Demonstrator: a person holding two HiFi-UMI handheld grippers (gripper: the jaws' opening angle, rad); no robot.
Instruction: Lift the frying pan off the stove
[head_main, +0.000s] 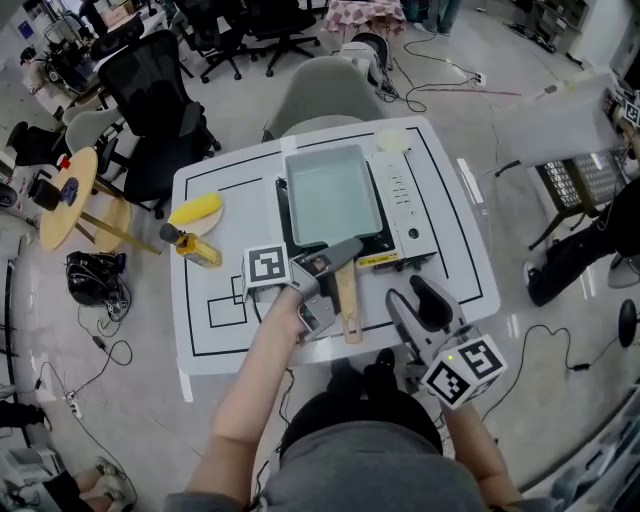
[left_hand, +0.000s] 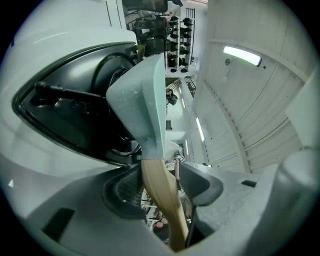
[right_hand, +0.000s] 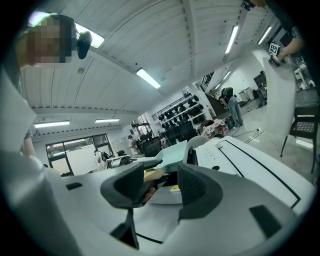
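A square pale-teal frying pan (head_main: 332, 195) sits over the black burner of a white portable stove (head_main: 405, 200) in the middle of the table. Its wooden handle (head_main: 347, 300) points toward me. My left gripper (head_main: 338, 285) comes in from the left and is shut on that handle. In the left gripper view the handle (left_hand: 162, 195) runs between the pads and the pan (left_hand: 145, 100) stands beside the burner (left_hand: 80, 120). I cannot tell whether the pan rests on the burner. My right gripper (head_main: 410, 295) hovers open and empty at the table's front edge, right of the handle.
The white table (head_main: 455, 260) has black lines on it. A yellow corn-like object (head_main: 195, 210) and a yellow bottle (head_main: 195, 250) lie at its left. A pale round disc (head_main: 393, 140) sits behind the stove. A grey chair (head_main: 320, 95) and a black office chair (head_main: 150, 100) stand beyond.
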